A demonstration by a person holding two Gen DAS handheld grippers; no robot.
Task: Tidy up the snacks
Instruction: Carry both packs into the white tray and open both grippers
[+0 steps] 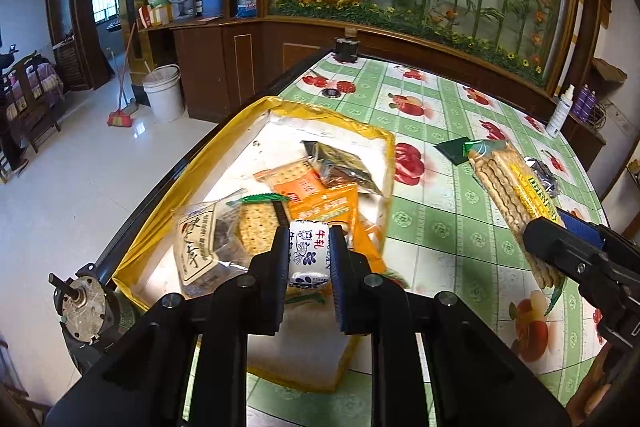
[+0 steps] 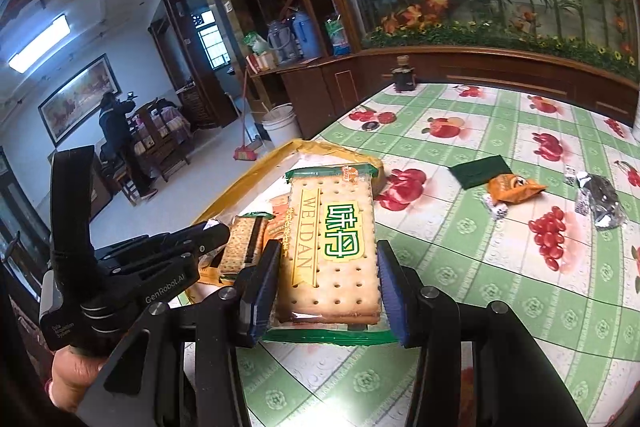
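You are mid-carry with both hands: your left gripper (image 1: 309, 254) has its fingers clamped on a small white candy (image 1: 308, 251) over the yellow-rimmed box (image 1: 192, 183), and your right gripper (image 2: 326, 287) has its fingers clamped on a cracker packet (image 2: 332, 247) just beside that box. Next, I judge, you bring each over a free spot in the box and let go. Packets already crowd the box, and an orange wrapper (image 2: 514, 189) and a silver wrapper (image 2: 602, 201) lie loose on the tabletop (image 2: 480, 307).
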